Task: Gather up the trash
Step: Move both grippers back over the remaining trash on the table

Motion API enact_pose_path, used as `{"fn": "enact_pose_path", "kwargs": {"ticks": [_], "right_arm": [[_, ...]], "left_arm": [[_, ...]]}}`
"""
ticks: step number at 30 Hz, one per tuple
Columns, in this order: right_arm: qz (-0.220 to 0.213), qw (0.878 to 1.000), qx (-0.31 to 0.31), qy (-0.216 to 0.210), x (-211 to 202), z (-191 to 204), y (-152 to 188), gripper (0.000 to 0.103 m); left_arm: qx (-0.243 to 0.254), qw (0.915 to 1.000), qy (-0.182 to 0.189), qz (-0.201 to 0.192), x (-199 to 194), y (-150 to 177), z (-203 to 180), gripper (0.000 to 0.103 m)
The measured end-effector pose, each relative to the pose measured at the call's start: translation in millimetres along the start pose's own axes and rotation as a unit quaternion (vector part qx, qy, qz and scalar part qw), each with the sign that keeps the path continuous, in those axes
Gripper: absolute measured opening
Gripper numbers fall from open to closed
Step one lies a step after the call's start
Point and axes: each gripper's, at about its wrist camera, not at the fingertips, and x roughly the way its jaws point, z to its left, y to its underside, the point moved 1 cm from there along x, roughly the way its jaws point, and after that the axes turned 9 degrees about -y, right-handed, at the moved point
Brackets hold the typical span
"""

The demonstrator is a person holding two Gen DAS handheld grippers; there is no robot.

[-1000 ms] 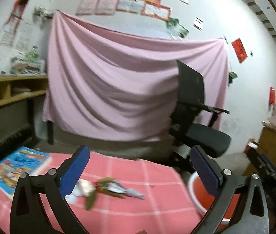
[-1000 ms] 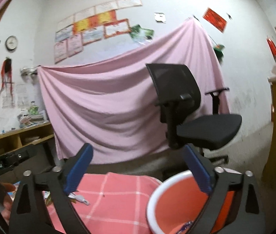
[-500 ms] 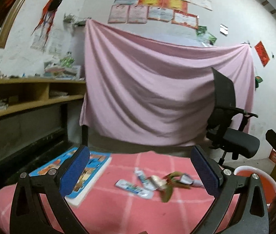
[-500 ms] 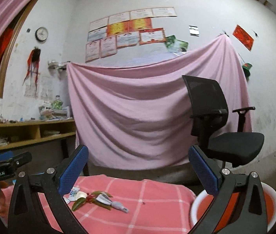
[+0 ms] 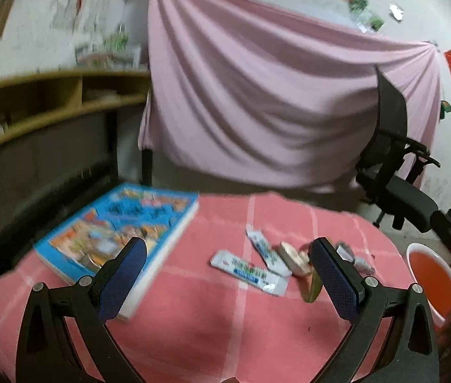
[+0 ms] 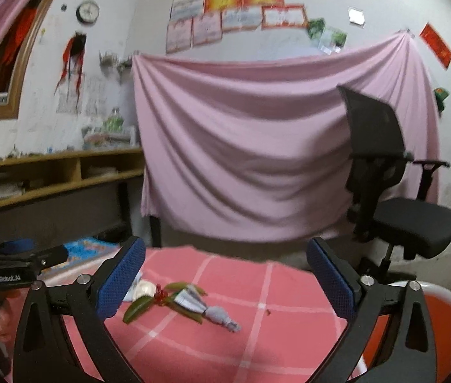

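A small pile of trash lies on the pink checked tablecloth [image 5: 193, 312]: white wrappers [image 5: 249, 270], a pale round peel [image 5: 292, 255], green leaves [image 6: 137, 307] with red berries, and a crumpled grey wrapper [image 6: 208, 306]. My left gripper [image 5: 228, 274] is open and empty, above the table in front of the wrappers. My right gripper [image 6: 225, 274] is open and empty, hovering over the cloth [image 6: 257, 335] before the pile. An orange basin with a white rim [image 5: 429, 279] stands beyond the table's right edge, also in the right wrist view [image 6: 445, 328].
A blue picture book [image 5: 120, 226] lies on the table's left part. A black office chair [image 6: 394, 198] stands behind the table on the right. A pink sheet [image 6: 273, 159] hangs on the wall. A wooden shelf unit [image 5: 43, 108] is at the left.
Both grippers have swung left and tilted down. The book and trash pile have come closer into the left view, and the basin has slid to the right edge in both views.
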Motion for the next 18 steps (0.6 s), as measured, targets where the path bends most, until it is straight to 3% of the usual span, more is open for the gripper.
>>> {"fn": "enact_pose_path", "kwargs": {"ticks": [3,8,10,11,15,18], "right_arm": [[0.055,0.998,-0.004,-0.004,22,-1,6,0.078],[0.171,0.985,0.011,-0.019,65,-8,26,0.068],[0.201,0.979,0.023,-0.021,76,-12,31,0.056],[0.211,0.977,0.029,-0.022,79,-14,33,0.055],[0.240,0.969,0.046,-0.033,90,-21,40,0.052],[0.258,0.964,0.047,-0.044,95,-20,44,0.051]], "left_arm": [[-0.012,0.9988,0.001,0.048,18,0,-2,0.101],[-0.012,0.9947,-0.001,0.103,41,2,-11,0.100],[-0.017,0.9921,0.006,0.124,51,4,-14,0.100],[-0.021,0.9910,0.009,0.132,54,5,-14,0.100],[-0.024,0.9861,0.009,0.164,70,9,-20,0.076],[-0.014,0.9862,-0.005,0.165,75,9,-25,0.071]]}}
